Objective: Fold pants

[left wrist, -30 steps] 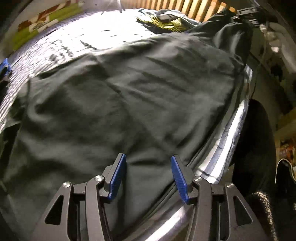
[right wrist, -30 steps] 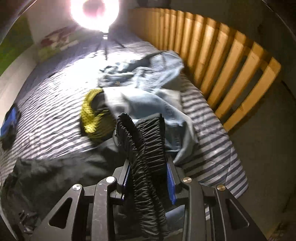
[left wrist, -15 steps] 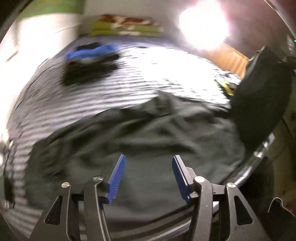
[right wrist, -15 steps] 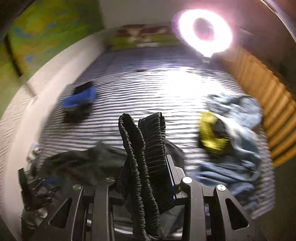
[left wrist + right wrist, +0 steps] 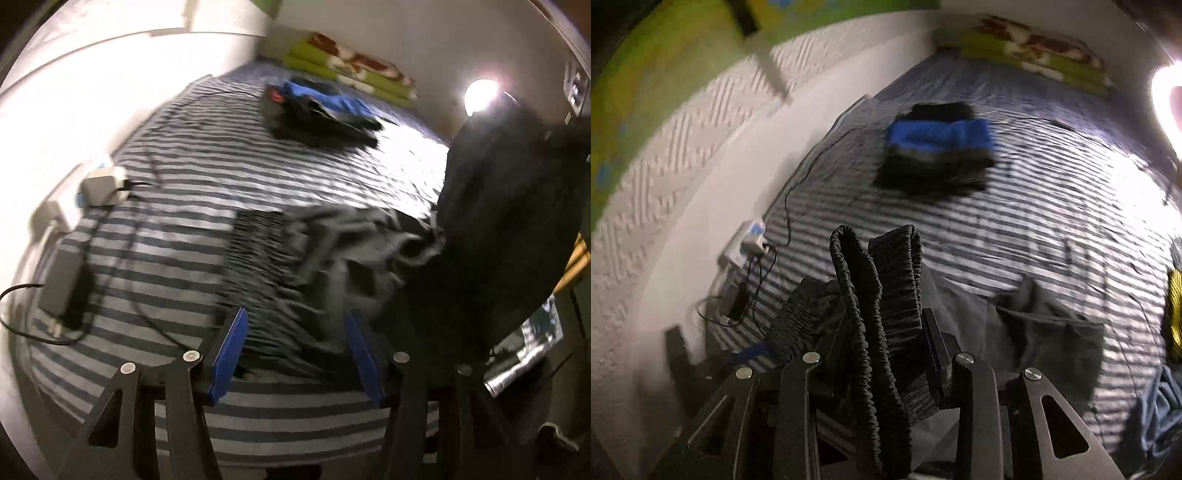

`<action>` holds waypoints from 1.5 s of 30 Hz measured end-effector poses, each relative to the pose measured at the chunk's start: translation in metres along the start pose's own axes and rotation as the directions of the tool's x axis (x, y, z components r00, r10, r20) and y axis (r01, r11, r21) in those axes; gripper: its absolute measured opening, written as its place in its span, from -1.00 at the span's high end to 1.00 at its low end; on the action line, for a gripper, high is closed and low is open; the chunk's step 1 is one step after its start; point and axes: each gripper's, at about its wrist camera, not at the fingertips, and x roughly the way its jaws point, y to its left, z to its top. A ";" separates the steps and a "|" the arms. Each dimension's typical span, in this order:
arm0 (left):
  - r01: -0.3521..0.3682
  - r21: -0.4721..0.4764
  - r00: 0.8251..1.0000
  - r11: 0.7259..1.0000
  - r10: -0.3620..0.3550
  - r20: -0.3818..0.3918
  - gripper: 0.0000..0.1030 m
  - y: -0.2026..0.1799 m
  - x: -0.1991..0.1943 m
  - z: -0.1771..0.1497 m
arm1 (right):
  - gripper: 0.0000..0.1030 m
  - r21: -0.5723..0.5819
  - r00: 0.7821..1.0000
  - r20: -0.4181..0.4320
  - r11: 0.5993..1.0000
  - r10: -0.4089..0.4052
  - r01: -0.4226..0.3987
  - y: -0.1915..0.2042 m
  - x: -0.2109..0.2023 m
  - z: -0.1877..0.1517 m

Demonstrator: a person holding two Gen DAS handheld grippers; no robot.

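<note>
Dark pants (image 5: 886, 295), gathered elastic waistband doubled into two upright ridges at the centre of the right wrist view, clamped between the pads of the right claw (image 5: 882, 332); rest of the fabric trailing down and spreading grey and rumpled across the striped bed (image 5: 1034, 206) at lower right. Same pants (image 5: 351, 251) in the left wrist view: crumpled heap at centre frame, rising at the right edge into a tall black hanging fold. Left claw (image 5: 295, 350) at lower centre, blue pads apart and closing slightly, nothing pressed between them, hovering over the near edge of the heap; contact with the cloth not discernible through the blur. Beyond, at upper centre, a folded blue and black garment pile (image 5: 317, 110) lying flat on the bed, well apart from the pants. At left, a white charger (image 5: 103, 184) and a dark power brick (image 5: 62, 284) with black cables near the wall. Green patterned bedding (image 5: 347, 66) at the far end, bright lamp (image 5: 482, 92) at upper right.
</note>
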 end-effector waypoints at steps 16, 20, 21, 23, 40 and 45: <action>-0.011 -0.115 1.000 0.993 0.013 0.019 -0.15 0.054 -0.008 -0.015 | 0.09 -0.133 0.932 -0.206 0.935 0.297 -0.328 0.080 0.116 -0.020; 0.006 -0.072 1.000 0.997 -0.004 0.024 -0.15 0.035 -0.011 -0.010 | 0.09 -0.078 0.915 -0.132 0.916 0.381 -0.393 0.046 0.079 -0.016; 0.011 -0.057 1.000 0.998 -0.010 0.025 -0.15 0.028 -0.012 -0.007 | 0.09 -0.063 0.916 -0.121 0.918 0.382 -0.391 0.035 0.074 -0.019; 0.013 -0.021 1.000 1.000 -0.012 0.026 -0.15 0.013 -0.010 0.000 | 0.09 -0.026 0.927 -0.075 0.928 0.368 -0.371 0.000 0.057 -0.030; -0.216 0.100 0.970 0.971 0.225 -0.090 0.33 -0.038 0.083 0.029 | 0.09 0.401 1.000 0.010 0.916 -0.010 0.005 -0.300 0.019 -0.185; -0.240 0.107 0.963 0.965 0.251 -0.098 0.04 -0.038 0.081 0.029 | 0.09 0.359 1.000 -0.013 0.933 -0.006 0.010 -0.298 0.043 -0.181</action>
